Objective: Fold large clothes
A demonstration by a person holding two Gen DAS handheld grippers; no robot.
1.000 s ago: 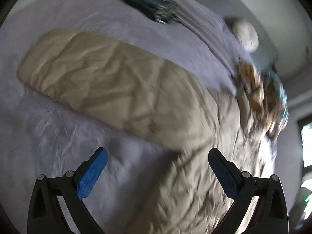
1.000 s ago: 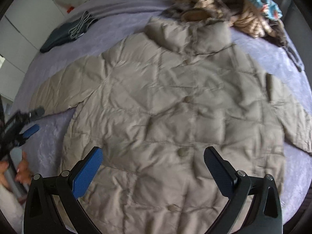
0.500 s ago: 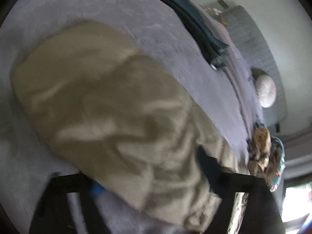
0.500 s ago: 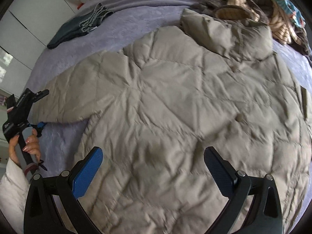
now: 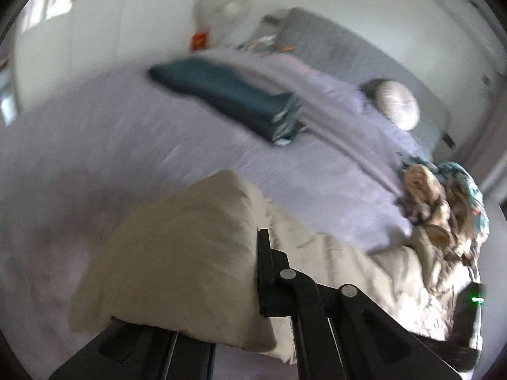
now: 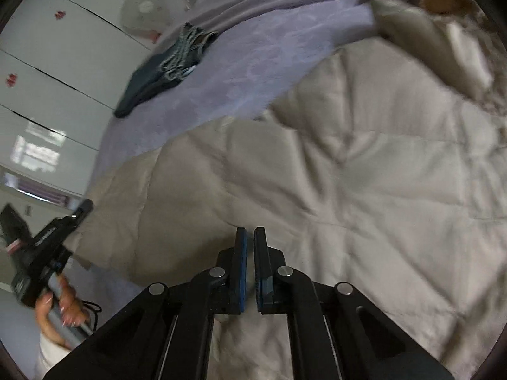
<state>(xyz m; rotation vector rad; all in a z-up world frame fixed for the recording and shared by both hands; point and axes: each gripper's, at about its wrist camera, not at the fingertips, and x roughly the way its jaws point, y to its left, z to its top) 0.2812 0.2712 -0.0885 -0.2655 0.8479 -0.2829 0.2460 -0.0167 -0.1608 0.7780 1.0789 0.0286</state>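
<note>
You are gripping the end of one sleeve of the beige quilted coat (image 5: 177,253) with your left gripper (image 5: 250,272), whose fingers have just been closing and are now pinching the padded cuff, which is bunching up over the left finger and hiding it. Your right gripper (image 6: 250,253) is pointing down at the coat's body, its blue-padded fingers (image 6: 242,262) having just been closing to a narrow slit; whether any fabric is caught between them cannot be told. The coat is lying spread flat across the lilac bed (image 6: 253,50), filling its near side, with the collar reaching toward a heap of mixed clothes (image 5: 443,196) at the far right edge. A folded dark teal garment (image 5: 228,98) is lying apart near the bed's far left edge. Your left hand (image 6: 63,313) is showing at the right camera's lower left.
</note>
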